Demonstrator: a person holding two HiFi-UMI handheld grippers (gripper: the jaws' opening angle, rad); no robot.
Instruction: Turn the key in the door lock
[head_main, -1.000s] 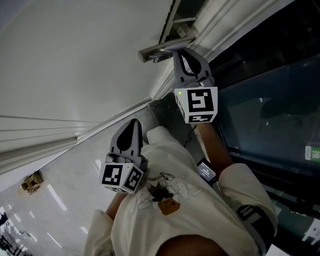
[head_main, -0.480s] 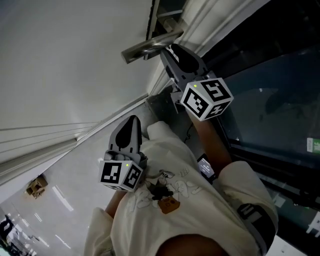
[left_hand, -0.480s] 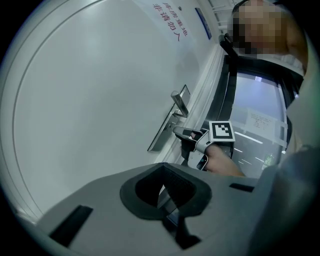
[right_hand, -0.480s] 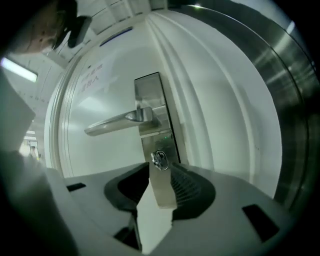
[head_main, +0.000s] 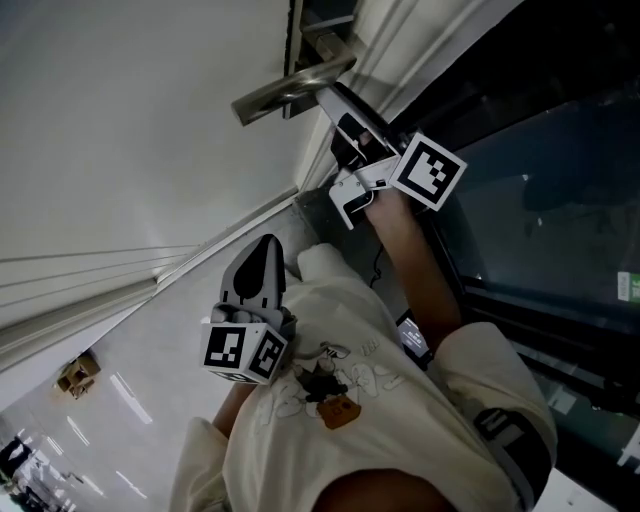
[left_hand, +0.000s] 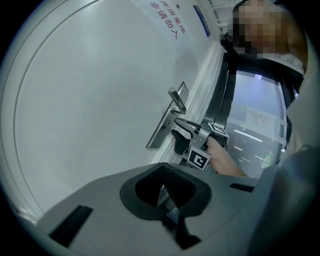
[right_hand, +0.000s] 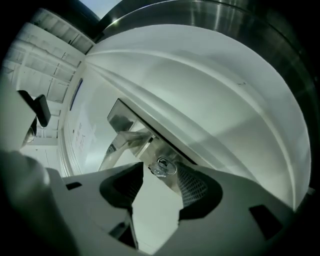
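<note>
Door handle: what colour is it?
Silver, bare metal. The door handle shows best in the head view.

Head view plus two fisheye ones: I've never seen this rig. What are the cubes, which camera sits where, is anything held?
No robot: a person holds a two-jaw gripper in each hand; the marker cubes belong to them. The head view looks down from the person's head at a white door with a metal handle. The other two cameras ride on the grippers. The right gripper is at the lock by the handle; its jaws have just been opening and stand apart, the key between them in the lock, not gripped. The left gripper hangs back, shut, empty.
</note>
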